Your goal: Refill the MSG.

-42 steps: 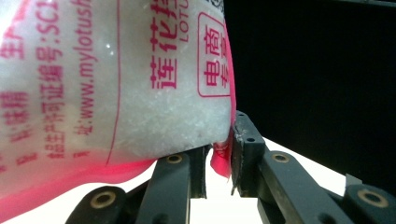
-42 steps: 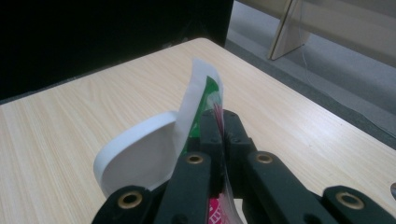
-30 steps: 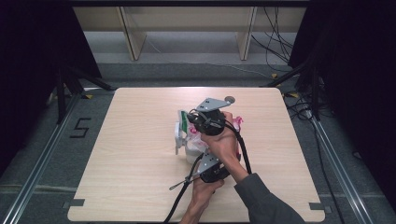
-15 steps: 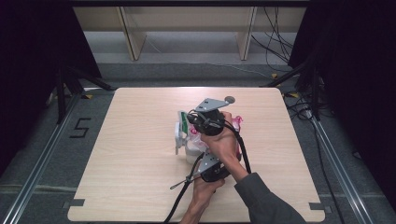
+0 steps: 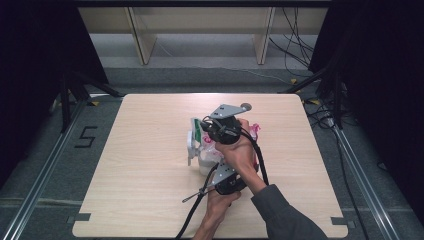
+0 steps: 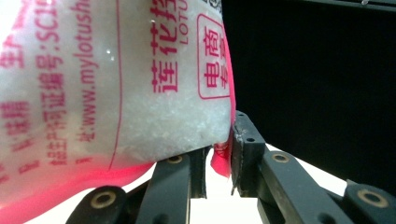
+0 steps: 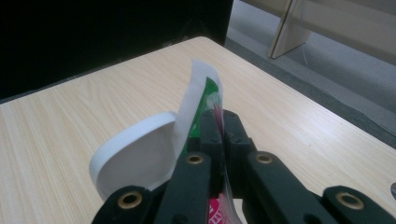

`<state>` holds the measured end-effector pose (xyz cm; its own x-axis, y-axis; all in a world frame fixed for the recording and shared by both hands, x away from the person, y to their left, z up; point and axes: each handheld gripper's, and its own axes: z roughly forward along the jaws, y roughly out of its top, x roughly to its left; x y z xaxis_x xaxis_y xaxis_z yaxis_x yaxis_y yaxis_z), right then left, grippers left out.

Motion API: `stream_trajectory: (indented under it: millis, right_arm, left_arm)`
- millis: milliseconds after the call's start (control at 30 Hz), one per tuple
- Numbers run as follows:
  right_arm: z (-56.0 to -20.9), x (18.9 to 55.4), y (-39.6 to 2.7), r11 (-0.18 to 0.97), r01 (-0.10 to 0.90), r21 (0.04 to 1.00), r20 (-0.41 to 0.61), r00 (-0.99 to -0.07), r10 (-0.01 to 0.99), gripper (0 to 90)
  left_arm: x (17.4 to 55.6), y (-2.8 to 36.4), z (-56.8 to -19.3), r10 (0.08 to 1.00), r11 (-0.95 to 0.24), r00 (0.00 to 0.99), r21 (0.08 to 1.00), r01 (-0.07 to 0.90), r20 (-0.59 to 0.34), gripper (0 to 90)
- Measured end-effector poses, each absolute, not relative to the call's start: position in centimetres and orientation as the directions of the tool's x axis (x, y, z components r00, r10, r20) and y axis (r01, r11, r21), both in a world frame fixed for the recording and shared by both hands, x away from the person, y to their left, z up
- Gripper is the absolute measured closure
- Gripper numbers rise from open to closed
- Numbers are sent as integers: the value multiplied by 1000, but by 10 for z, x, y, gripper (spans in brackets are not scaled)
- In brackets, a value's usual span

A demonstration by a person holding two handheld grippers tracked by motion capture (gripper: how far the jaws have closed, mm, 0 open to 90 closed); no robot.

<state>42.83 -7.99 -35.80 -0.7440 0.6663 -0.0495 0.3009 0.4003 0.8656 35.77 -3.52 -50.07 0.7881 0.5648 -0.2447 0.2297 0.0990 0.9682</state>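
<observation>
In the high view, above the middle of the pale wooden desk (image 5: 140, 200), a clear plastic bag of white grains with pink print (image 5: 209, 149) held up between both tools, the right gripper (image 5: 205, 129) at its far end, the left gripper (image 5: 216, 170) at its near end. In the left gripper view, jaws nearly closed, nipping only the thin pink corner seam, with the full belly of the bag bulging above and beside them; better to keep this pinch firm and low, since the seam looks slippery. In the right gripper view, jaws fully closed on the top edge, a white and green flap (image 7: 198, 100) standing up from them, and a round white bowl (image 7: 130, 154) on the desk just beside and below. Probably tearing open for pouring: pull the top slowly, keep the opening over the bowl, avoid a sudden jerk that may scatter grains.
</observation>
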Motion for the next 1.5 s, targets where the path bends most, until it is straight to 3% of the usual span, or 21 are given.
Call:
stream_trajectory:
  millis: [33, 100, 133, 167, 267, 300, 333, 367, 433, 533, 567, 600, 667, 733, 767, 833, 1500]
  right_arm:
    - [-358, 429, -81, 408, 299, 863, -54, -748, 662, 898]
    - [-359, 430, -79, 407, 285, 868, -68, -744, 665, 898]
    - [-359, 429, -79, 401, 290, 869, -60, -743, 667, 899]
    - [-358, 429, -81, 403, 293, 867, -55, -747, 662, 898]
    - [-360, 430, -80, 402, 293, 867, -58, -743, 667, 898]
    - [-360, 430, -79, 402, 286, 870, -64, -742, 667, 898]
    - [-358, 429, -80, 405, 295, 866, -56, -747, 663, 898]
    - [-358, 429, -81, 399, 300, 866, -50, -744, 667, 898]
    - [-359, 430, -81, 397, 297, 868, -51, -743, 667, 898]
    - [-358, 429, -80, 401, 293, 868, -57, -744, 666, 898]
    - [-357, 429, -81, 405, 286, 868, -62, -747, 662, 899]
    - [-358, 430, -81, 390, 287, 875, -56, -740, 671, 898]
    - [-359, 429, -80, 404, 295, 866, -55, -746, 664, 898]
    - [-358, 428, -80, 400, 294, 868, -55, -745, 665, 898]
    - [-357, 429, -81, 399, 289, 870, -56, -746, 664, 899]
    - [-358, 429, -81, 393, 292, 872, -50, -745, 665, 898]
    - [-359, 429, -79, 425, 276, 862, -78, -756, 650, 898]
  left_arm:
    - [357, -41, -501, 533, 179, 792, 954, 239, -298, 777]
    - [357, -42, -501, 532, 203, 787, 949, 242, -314, 777]
    - [358, -36, -501, 563, 104, 789, 968, 229, -247, 778]
    - [358, -35, -501, 567, 94, 788, 969, 228, -240, 777]
    - [357, -43, -501, 532, 199, 787, 949, 244, -313, 777]
    - [357, -42, -501, 533, 203, 786, 949, 242, -314, 777]
    - [358, -35, -501, 563, 105, 789, 968, 227, -246, 778]
    - [358, -35, -501, 567, 95, 788, 969, 228, -241, 778]
    - [357, -43, -501, 529, 200, 788, 948, 246, -316, 778]
    - [355, -41, -500, 547, 182, 778, 951, 250, -309, 777]
    - [358, -36, -500, 565, 99, 788, 968, 230, -245, 778]
    - [358, -41, -501, 541, 174, 788, 956, 237, -294, 778]
    - [357, -43, -501, 526, 203, 789, 948, 246, -317, 778]
    - [356, -41, -500, 546, 181, 780, 952, 248, -307, 778]
    - [358, -35, -501, 569, 91, 787, 970, 226, -237, 778]
    - [358, -43, -502, 527, 202, 789, 948, 244, -315, 778]
    - [357, -44, -501, 525, 211, 790, 947, 242, -319, 779]
